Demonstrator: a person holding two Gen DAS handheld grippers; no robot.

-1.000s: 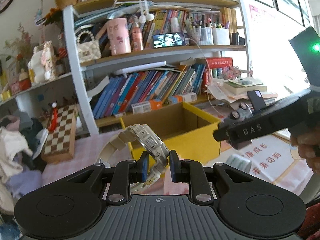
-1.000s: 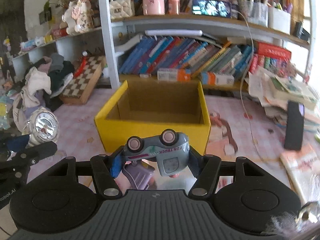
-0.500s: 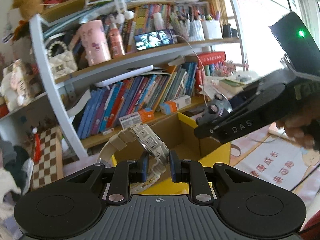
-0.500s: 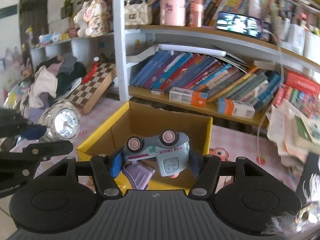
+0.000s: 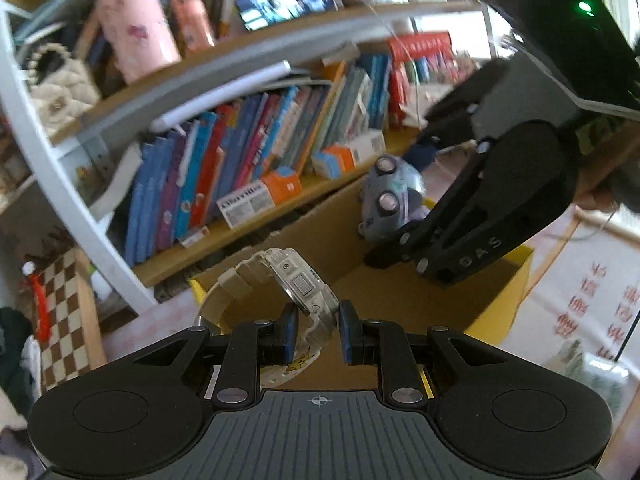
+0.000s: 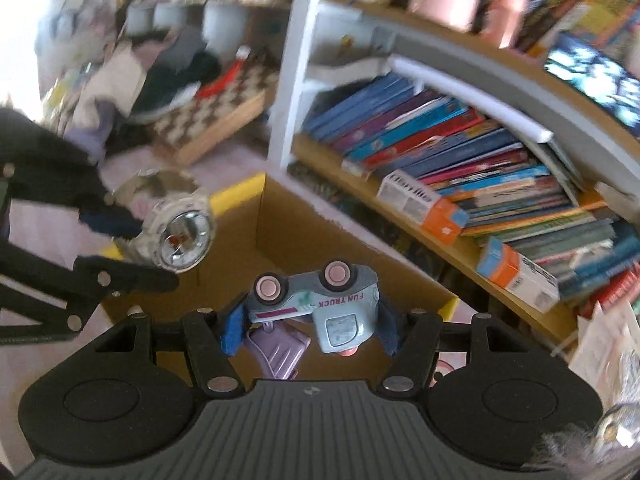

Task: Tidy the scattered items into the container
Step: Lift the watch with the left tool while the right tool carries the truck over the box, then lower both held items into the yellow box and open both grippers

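Observation:
My left gripper (image 5: 318,334) is shut on a cream wristwatch (image 5: 298,286) and holds it over the open yellow cardboard box (image 5: 516,276). In the right wrist view that watch (image 6: 178,230) shows its round face above the box's left corner. My right gripper (image 6: 310,326) is shut on a pale blue toy truck (image 6: 320,304) lying on its side with pink wheels up and a purple bucket below. The truck (image 5: 390,200) hangs above the box's far side. The box's brown inside (image 6: 304,240) lies below both grippers.
A white bookshelf (image 6: 294,64) full of books (image 5: 248,164) stands right behind the box. A wooden chessboard (image 5: 66,320) leans at the left, by a heap of clothes (image 6: 160,68). Papers with red print (image 5: 588,312) lie right of the box on the pink table.
Both grippers have moved forward and tilted down over the box, which now fills the lower middle of each view. Watch and truck stay held. The views are blurred by motion.

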